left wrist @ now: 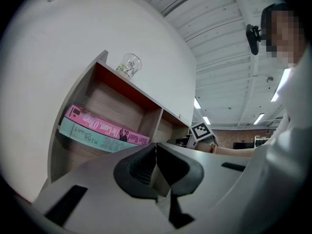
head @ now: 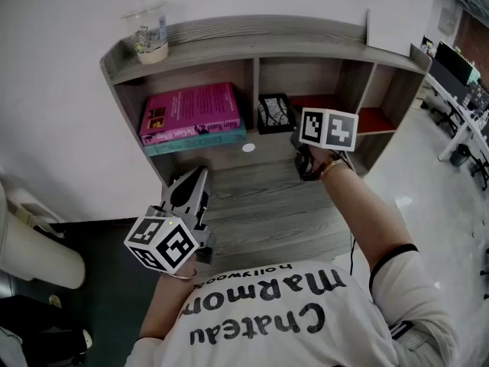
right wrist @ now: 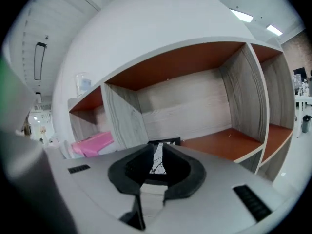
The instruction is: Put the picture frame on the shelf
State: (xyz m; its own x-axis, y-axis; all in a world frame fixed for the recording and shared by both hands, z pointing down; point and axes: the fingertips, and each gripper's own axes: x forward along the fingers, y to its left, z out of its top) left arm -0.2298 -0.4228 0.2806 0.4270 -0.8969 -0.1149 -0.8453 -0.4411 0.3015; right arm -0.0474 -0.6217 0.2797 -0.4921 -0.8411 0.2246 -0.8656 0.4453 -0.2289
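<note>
The black picture frame (head: pixel 275 113) stands upright in the middle compartment of the grey wooden shelf (head: pixel 267 37), at its left side. My right gripper (head: pixel 298 142) is just in front of and to the right of it, mostly under its marker cube. In the right gripper view the jaws (right wrist: pixel 157 152) stand slightly apart with nothing pressed between them; the frame (right wrist: pixel 168 141) shows beyond them and through the gap. My left gripper (head: pixel 199 173) hovers over the desk in front of the left compartment, and its jaws (left wrist: pixel 156 147) are shut and empty.
A pink book (head: pixel 191 112) lies on a teal one in the left compartment. A clear plastic cup (head: pixel 149 35) stands on the shelf top at left, a white sheet (head: pixel 393 30) leans at right. The right compartment has a red floor (right wrist: pixel 229 143).
</note>
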